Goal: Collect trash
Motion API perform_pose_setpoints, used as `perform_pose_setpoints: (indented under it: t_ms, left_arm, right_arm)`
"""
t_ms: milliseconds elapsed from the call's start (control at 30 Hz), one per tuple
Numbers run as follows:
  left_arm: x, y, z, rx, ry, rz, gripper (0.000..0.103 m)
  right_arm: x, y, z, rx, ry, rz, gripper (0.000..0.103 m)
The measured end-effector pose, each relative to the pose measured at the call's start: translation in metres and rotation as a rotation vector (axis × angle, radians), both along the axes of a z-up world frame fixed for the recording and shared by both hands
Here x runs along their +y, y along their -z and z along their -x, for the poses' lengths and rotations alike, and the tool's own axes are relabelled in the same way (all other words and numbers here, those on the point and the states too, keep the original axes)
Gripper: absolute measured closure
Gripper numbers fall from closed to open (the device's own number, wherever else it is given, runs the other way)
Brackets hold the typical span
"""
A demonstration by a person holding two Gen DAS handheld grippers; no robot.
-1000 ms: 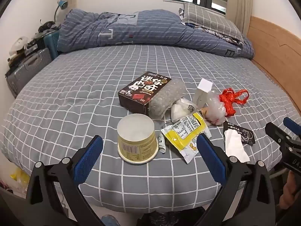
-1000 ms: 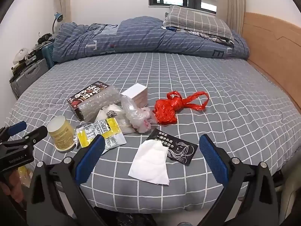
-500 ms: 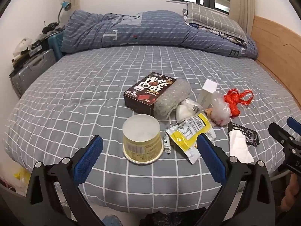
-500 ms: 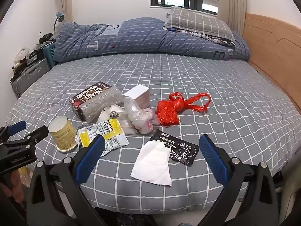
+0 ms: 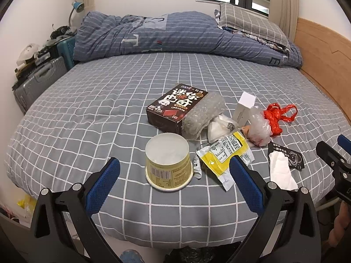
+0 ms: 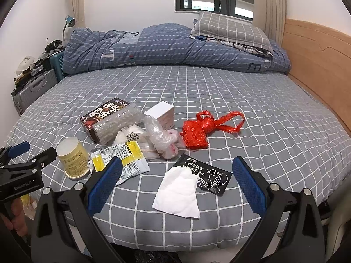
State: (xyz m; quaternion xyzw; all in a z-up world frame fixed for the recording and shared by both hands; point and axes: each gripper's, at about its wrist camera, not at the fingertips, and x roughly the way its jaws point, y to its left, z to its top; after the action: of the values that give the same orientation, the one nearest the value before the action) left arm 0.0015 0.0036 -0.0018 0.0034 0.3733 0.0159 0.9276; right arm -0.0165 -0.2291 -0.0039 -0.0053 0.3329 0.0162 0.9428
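Trash lies on the grey checked bed: an upturned yellow cup (image 5: 167, 161) (image 6: 73, 157), a yellow wrapper (image 5: 226, 155) (image 6: 125, 156), a brown snack box (image 5: 175, 107) (image 6: 103, 115) with bubble wrap (image 5: 203, 114), a white box (image 6: 161, 114), a clear bag (image 6: 161, 139), a red bag (image 6: 205, 130) (image 5: 276, 118), a black sachet (image 6: 210, 175) and a white tissue (image 6: 178, 194) (image 5: 280, 171). My left gripper (image 5: 174, 171) is open, just short of the cup. My right gripper (image 6: 177, 176) is open above the tissue.
A rumpled blue duvet (image 6: 166, 46) and grey pillow (image 6: 230, 28) lie at the far end. The wooden headboard (image 6: 318, 65) runs along the right. A grey suitcase (image 5: 37, 83) and clutter stand left of the bed. Dark bag material (image 5: 190, 255) shows below the near edge.
Both grippers have drifted slightly to the left, so the trash sits a little further right in each view. Nothing was taken hold of.
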Motion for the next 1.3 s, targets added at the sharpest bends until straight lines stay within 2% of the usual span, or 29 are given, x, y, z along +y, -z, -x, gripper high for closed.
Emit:
perform_pose_setpoints:
  t_ms: [1300]
  left_arm:
    - [0.0012, -0.0051, 0.0004, -0.007, 0.010, 0.010, 0.006]
  right_arm:
    - [-0.0026, -0.0024, -0.0010, -0.005, 0.001, -0.001, 0.007]
